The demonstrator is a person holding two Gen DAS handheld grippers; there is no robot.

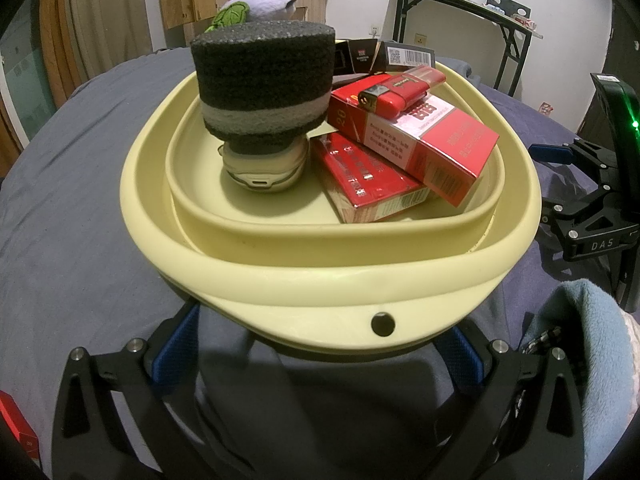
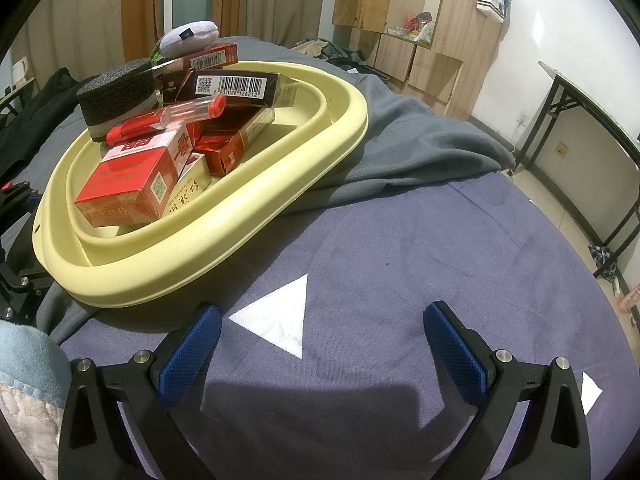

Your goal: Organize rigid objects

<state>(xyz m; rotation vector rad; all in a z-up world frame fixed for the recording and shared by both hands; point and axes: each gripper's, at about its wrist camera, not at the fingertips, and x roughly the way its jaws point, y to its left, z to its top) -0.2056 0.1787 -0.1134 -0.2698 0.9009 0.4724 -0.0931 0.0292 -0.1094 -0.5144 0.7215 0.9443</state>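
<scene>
Bed cover [image 2: 400, 240]: purple-blue fabric with a white triangle print; a grey blanket [image 2: 408, 148] lies bunched behind the basin.
Basin [image 1: 320, 276]: pale yellow, collapsible, with stepped walls and a small round hole in the near rim; rests on the cover and holds all sorted items.
Foam block [image 1: 262, 80]: dark, cylindrical, with a lighter band; sits atop a small white case [image 1: 264, 174] in the left part of the basin.
Red cartons [image 1: 416, 140]: two stacked at the right, the upper one tilted across the lower; further dark boxes with barcodes [image 2: 236, 86] lean at the far side.
Lighter [image 1: 394, 94]: red, lying on the upper carton.
Left gripper [image 1: 320, 356]: jaws wide, set at either side beneath the near rim of the basin; whether they touch it cannot be told.
Right gripper [image 2: 322, 344]: jaws wide, holding nothing, over bare cover just beside the basin.
</scene>
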